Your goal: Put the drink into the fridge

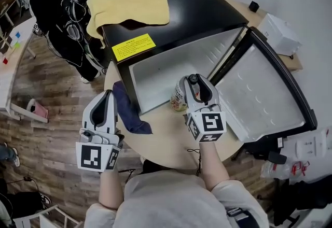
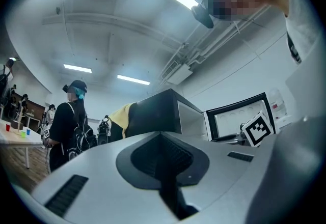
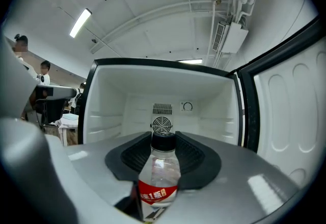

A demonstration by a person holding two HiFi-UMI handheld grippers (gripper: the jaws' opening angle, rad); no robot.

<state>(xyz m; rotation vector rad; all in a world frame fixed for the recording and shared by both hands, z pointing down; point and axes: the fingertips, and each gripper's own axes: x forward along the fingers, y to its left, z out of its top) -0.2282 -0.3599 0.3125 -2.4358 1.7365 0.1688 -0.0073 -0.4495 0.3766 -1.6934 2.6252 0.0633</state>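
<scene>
A clear drink bottle (image 1: 179,97) with a black cap and a red label (image 3: 159,179) stands upright between the jaws of my right gripper (image 1: 194,81), which is shut on it. It is just in front of the open mouth of the black mini fridge (image 1: 199,17). The right gripper view looks straight into the white fridge interior (image 3: 162,108), which has a round fan grille at the back. The fridge door (image 1: 262,92) is swung open to the right. At the left, my left gripper (image 1: 107,96) is shut with nothing in it, its dark pads (image 2: 162,159) together.
The fridge stands on a round wooden table (image 1: 163,136). A yellow towel (image 1: 129,6) lies on the fridge top. A dark blue cloth (image 1: 130,112) lies on the table beside the left gripper. A person in black (image 1: 59,12) stands at the back left.
</scene>
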